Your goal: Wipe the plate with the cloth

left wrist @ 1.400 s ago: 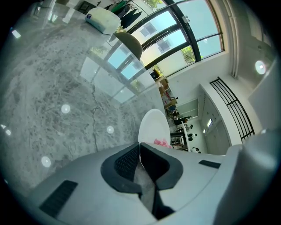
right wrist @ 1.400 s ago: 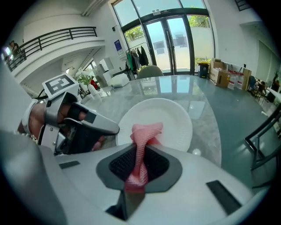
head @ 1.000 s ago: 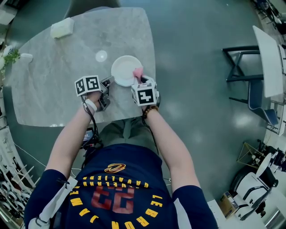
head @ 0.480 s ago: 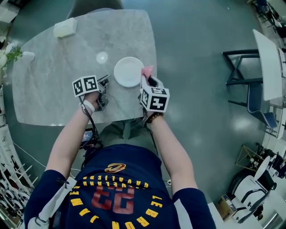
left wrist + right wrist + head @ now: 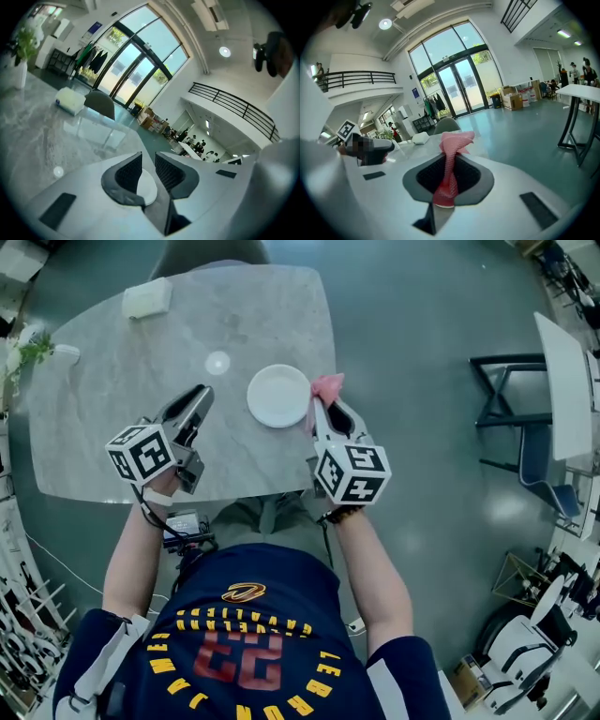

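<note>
Head view: plate (image 5: 278, 396) near table (image 5: 112, 427) edge; right hand-held gripper (image 5: 323, 409) clamps cloth (image 5: 327, 386); left hand-held gripper (image 5: 200, 395) jaws apart, empty.

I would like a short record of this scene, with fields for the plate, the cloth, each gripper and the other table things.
plate: white, empty, on the marble table
cloth: pink, bunched, beside the plate's right rim
right gripper: jaws shut on the cloth
left gripper: jaws apart, holding nothing, apart from the plate
others: small white disc, white box
</note>
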`<action>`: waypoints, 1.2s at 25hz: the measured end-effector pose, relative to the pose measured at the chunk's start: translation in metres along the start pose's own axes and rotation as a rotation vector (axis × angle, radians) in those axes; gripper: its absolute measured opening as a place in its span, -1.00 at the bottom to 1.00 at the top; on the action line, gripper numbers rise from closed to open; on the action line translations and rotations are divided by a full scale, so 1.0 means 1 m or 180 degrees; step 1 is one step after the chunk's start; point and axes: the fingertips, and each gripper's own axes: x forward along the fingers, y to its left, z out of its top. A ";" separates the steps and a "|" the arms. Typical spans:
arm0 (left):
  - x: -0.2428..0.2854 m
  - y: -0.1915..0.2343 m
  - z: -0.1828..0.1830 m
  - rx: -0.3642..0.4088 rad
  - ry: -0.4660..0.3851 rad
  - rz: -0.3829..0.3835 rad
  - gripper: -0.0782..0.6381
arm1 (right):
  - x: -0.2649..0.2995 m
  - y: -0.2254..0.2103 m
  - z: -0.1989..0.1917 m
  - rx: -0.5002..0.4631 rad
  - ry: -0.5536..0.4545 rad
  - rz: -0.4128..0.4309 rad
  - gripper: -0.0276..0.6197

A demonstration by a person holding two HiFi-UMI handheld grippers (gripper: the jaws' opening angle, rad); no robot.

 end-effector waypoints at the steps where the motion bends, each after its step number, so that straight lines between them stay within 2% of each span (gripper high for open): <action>1: -0.010 -0.006 0.009 0.0169 -0.0088 0.0034 -0.55 | -0.004 0.004 0.007 -0.0062 -0.0060 0.0026 -0.79; 6: -0.053 -0.034 0.045 0.1161 -0.0485 0.0311 -0.55 | -0.027 0.019 0.037 -0.0513 -0.0343 0.0015 -0.79; 9: -0.061 -0.055 0.056 0.1448 -0.0595 0.0287 -0.55 | -0.038 0.029 0.053 -0.0648 -0.0541 0.0071 -0.79; 13: -0.068 -0.078 0.060 0.1580 -0.0634 0.0181 -0.55 | -0.052 0.056 0.069 -0.0742 -0.0731 0.0201 -0.79; 21: -0.060 -0.104 0.068 0.1600 -0.0739 0.0043 -0.55 | -0.072 0.078 0.098 -0.0864 -0.1069 0.0427 -0.79; 30: -0.070 -0.117 0.072 0.1797 -0.0788 -0.0011 -0.55 | -0.075 0.112 0.099 -0.0969 -0.1092 0.0646 -0.79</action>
